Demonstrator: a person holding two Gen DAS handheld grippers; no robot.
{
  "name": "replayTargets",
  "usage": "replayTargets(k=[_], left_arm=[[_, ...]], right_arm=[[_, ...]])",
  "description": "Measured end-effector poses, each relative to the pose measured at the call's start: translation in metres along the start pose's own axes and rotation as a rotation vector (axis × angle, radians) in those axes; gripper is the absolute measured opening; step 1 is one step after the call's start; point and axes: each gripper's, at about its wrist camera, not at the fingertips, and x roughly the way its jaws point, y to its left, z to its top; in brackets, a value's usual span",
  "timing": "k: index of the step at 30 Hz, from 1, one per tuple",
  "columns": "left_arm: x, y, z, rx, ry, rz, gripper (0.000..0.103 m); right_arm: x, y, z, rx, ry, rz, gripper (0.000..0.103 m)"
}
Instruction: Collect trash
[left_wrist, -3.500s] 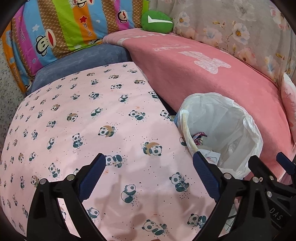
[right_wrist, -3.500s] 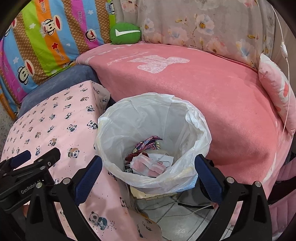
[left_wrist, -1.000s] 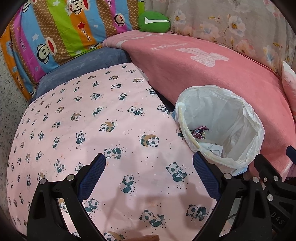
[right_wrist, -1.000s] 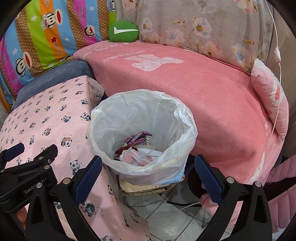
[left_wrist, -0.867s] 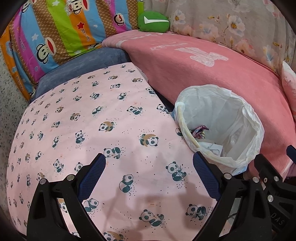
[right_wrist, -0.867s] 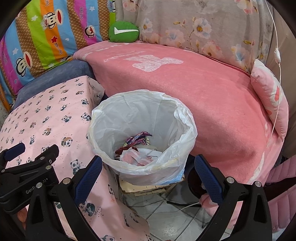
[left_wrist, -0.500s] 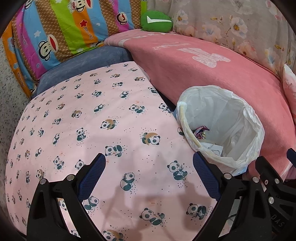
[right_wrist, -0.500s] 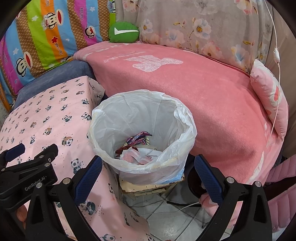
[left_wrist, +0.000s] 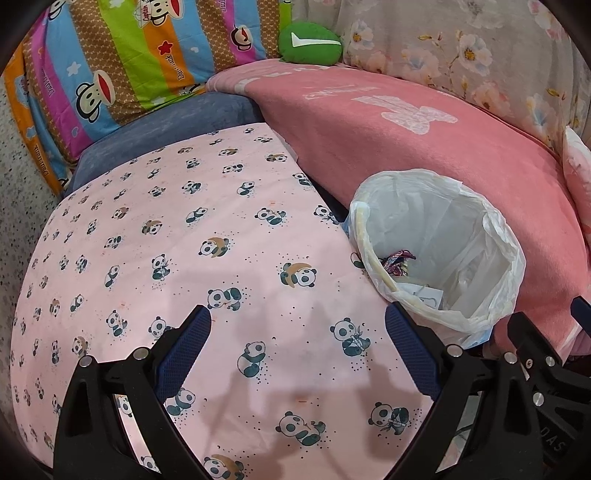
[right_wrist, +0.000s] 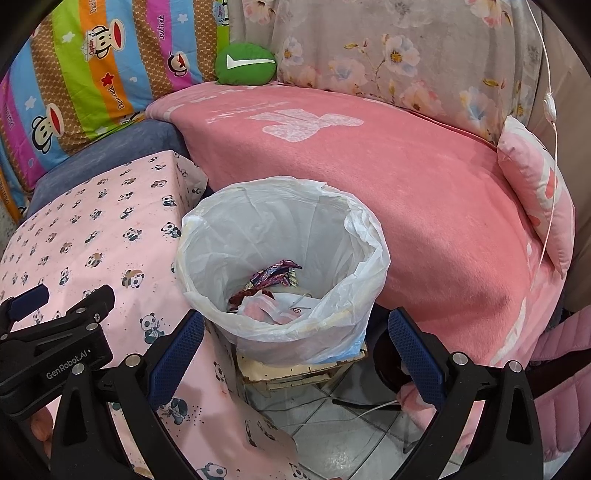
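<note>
The trash (right_wrist: 273, 295), wrappers and crumpled paper, lies at the bottom of the white-lined bin (right_wrist: 369, 236), which stands just beside the panda-print tabletop (left_wrist: 184, 236), likely so scraps can be dropped straight in. Both grippers are released and hold nothing: the left gripper (left_wrist: 295, 334) hovers over the tabletop, the right gripper (right_wrist: 295, 334) over the bin's near rim. No loose trash shows on the cloth. From the left wrist view the rim hides most of the contents; the bin's base sits on a partly covered wooden stand (right_wrist: 295, 369).
</note>
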Motion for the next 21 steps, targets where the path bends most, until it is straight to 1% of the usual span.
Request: replayTargets(k=[21], left_arm=[[-0.0013,-0.0044,-0.0009,0.008,-0.001,0.002,0.091]], right_arm=[[-0.0019,-0.0043,-0.0032,0.005,-0.002,-0.004,0.096]])
